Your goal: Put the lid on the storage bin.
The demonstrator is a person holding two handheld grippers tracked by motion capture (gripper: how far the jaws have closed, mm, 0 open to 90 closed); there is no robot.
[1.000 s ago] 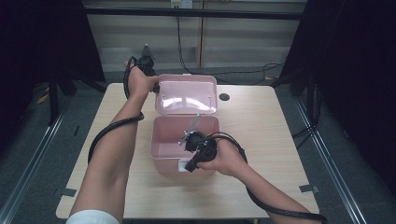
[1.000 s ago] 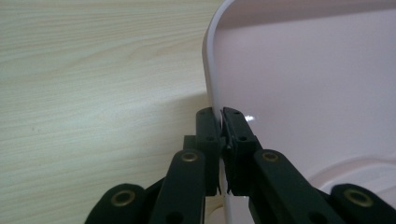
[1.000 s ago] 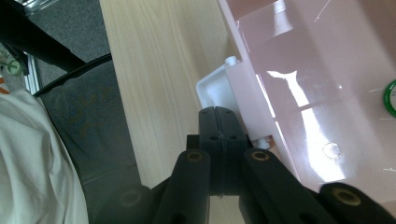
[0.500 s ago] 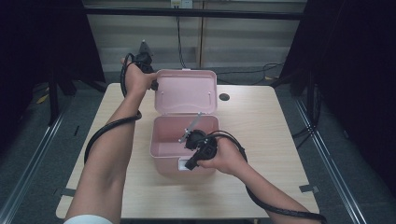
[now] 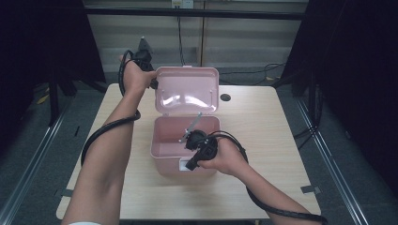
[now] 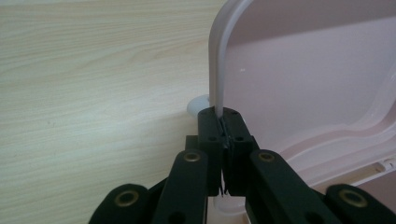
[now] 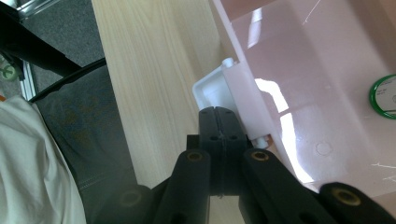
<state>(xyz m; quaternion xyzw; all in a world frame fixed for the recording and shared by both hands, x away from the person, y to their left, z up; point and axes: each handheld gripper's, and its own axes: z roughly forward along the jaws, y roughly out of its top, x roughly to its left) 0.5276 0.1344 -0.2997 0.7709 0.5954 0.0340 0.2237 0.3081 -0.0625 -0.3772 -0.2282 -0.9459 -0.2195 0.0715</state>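
At 11 o'clock of the pink box (image 5: 162, 152), the left gripper (image 6: 223, 122), clenched on the lid's (image 5: 187, 89) edge, had swung it upright, while the right gripper (image 7: 223, 116), clenched empty, braced the front latch (image 7: 212, 88).

lab: dark curtains (image 5: 356, 70), floor rails (image 5: 28, 173)

Even overhead light, dark surroundings, white glare on the pink lid (image 5: 187, 96), near jaws blurred.
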